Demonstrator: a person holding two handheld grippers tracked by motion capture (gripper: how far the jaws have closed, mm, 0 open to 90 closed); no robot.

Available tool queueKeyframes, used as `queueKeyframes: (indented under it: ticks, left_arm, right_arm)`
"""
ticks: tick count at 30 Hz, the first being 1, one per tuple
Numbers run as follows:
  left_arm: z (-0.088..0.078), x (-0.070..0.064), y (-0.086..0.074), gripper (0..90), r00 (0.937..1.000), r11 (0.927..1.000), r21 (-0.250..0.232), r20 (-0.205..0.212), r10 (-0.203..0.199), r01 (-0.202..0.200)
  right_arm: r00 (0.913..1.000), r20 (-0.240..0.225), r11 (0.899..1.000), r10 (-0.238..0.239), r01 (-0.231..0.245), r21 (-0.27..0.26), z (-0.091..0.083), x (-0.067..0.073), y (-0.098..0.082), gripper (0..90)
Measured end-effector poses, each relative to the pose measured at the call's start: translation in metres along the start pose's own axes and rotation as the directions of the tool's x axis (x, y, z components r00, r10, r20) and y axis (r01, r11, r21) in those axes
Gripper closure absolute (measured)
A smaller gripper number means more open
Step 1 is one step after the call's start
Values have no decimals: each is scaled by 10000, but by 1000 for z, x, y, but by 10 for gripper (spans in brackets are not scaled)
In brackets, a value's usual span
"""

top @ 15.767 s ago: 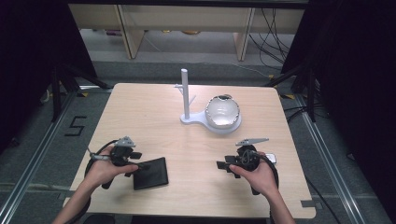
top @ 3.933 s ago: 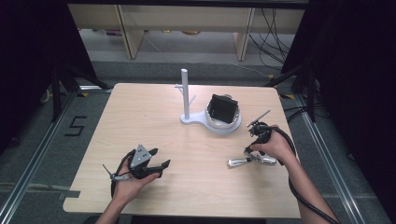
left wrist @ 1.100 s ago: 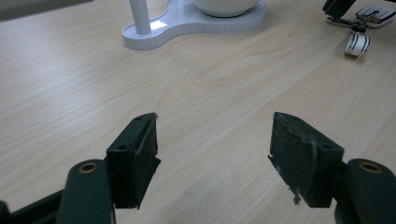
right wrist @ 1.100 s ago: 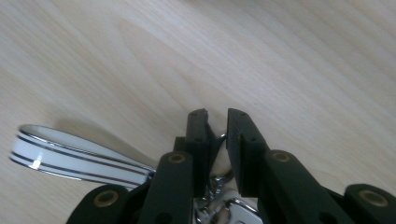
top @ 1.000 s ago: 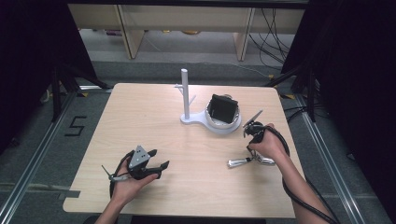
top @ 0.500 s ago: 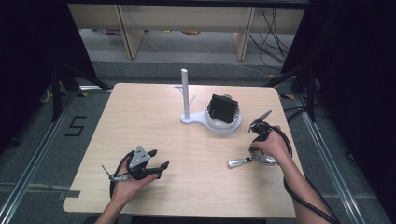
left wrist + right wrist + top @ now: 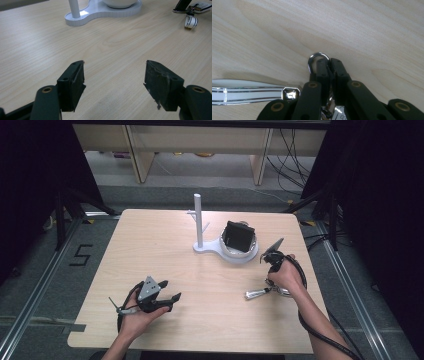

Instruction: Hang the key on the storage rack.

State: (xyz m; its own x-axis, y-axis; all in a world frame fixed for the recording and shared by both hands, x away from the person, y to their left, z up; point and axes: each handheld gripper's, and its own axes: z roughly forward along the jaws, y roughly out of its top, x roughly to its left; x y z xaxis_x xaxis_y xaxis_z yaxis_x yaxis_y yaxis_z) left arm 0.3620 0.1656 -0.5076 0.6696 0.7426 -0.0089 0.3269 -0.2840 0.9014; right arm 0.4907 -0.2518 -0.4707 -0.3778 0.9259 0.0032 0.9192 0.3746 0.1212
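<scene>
Setting: laboratory or test bay for recorded manipulation work. Evidence: pale wood-laminate table (image 7: 165, 250) standing alone on grey floor (image 7: 45, 265); black curtains (image 7: 30, 180) at 9 and 3 o'clock; metal floor rails (image 7: 35, 290); a taped floor numeral "5" (image 7: 81, 255) at 9 o'clock; loose cables (image 7: 295, 150) at 1 o'clock; plain wooden shelving (image 7: 200, 142) at 12 o'clock.

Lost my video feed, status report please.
Left gripper open, empty. Right gripper shut on metal ring of chrome piece on table. Nothing in the way.
</scene>
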Motion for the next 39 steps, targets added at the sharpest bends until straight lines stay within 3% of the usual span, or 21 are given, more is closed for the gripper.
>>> queueKeyframes:
  ticks: [8, 9, 14, 15, 17, 22, 23, 25, 26, 27, 29, 30, 32, 33, 34, 35, 36, 39]
  left_arm:
    - [2, -2, 2, 317, 10000, 10000, 41, 4, 60, -60]
    - [3, -2, 2, 317, 9999, 10000, -6, 99, 46, -45]
    - [2, -3, 3, 317, 9999, 10000, -9, 90, 56, -56]
    - [2, -3, 3, 317, 9999, 10000, -47, 95, 32, -32]
    - [2, -3, 3, 318, 9999, 9999, -117, 168, 14, -12]
    - [2, -5, 8, 320, 9993, 9996, -260, 362, -83, 93]
    - [1, -6, 10, 320, 9992, 9995, -282, 383, -105, 116]
    - [2, -8, 15, 322, 9982, 9991, -399, 586, -130, 154]
    - [3, -9, 17, 323, 9970, 9985, -507, 757, -150, 188]
    - [4, -11, 20, 330, 9957, 9981, -573, 906, -169, 222]
    - [6, -15, 27, 331, 9939, 9978, -645, 1100, -75, 147]
    - [8, -17, 31, 332, 9924, 9975, -688, 1229, -82, 167]
    - [11, -20, 38, 333, 9905, 9970, -771, 1372, 81, 25]
    - [12, -22, 43, 333, 9893, 9967, -802, 1441, 240, -126]
    - [14, -24, 46, 333, 9879, 9963, -831, 1512, 353, -229]
    - [15, -26, 49, 333, 9866, 9959, -866, 1579, 406, -272]
    - [16, -28, 52, 334, 9853, 9954, -901, 1642, 470, -325]
    - [19, -32, 59, 338, 9819, 9943, -970, 1792, 609, -440]
  right_arm:
    - [9992, -375, 9932, 106, -149, -1155, 0, -2, -9, 882]
    - [9984, -399, 9900, -403, 345, -1365, -1, -6, -8, 882]
    - [9989, -439, 9845, -187, 107, -1751, -11, -2, -9, 882]
    - [9992, -389, 9777, -40, -43, -2100, -18, 2, -10, 882]
    - [9993, -385, 9759, 36, -119, -2177, -20, 3, -10, 882]
    - [9985, -499, 9561, 237, -372, -2906, -37, 11, -13, 882]
    - [9988, -482, 9415, -129, -41, -3369, -40, 11, -13, 882]
    - [9983, -471, 9230, -344, 136, -3847, -48, 14, -16, 882]
    - [9975, -440, 9089, -558, 325, -4157, -51, 15, -17, 882]
    - [9964, -554, 8884, -635, 312, -4580, -60, 20, -19, 882]
    - [9962, -551, 8838, -674, 340, -4666, -63, 21, -20, 882]
    - [9955, -681, 8656, -657, 229, -5003, -68, 25, -22, 882]
    - [9946, -812, 8514, -653, 131, -5244, -76, 31, -25, 882]
    - [9938, -865, 8386, -692, 110, -5446, -77, 33, -25, 882]
    - [9926, -704, 8275, -986, 425, -5598, -80, 32, -25, 882]
    - [9917, -862, 8240, -951, 298, -5657, -81, 34, -25, 882]
    - [9912, -669, 8090, -1138, 534, -5853, -83, 34, -25, 882]
    - [9895, -851, 7929, -1167, 413, -6079, -88, 39, -27, 881]
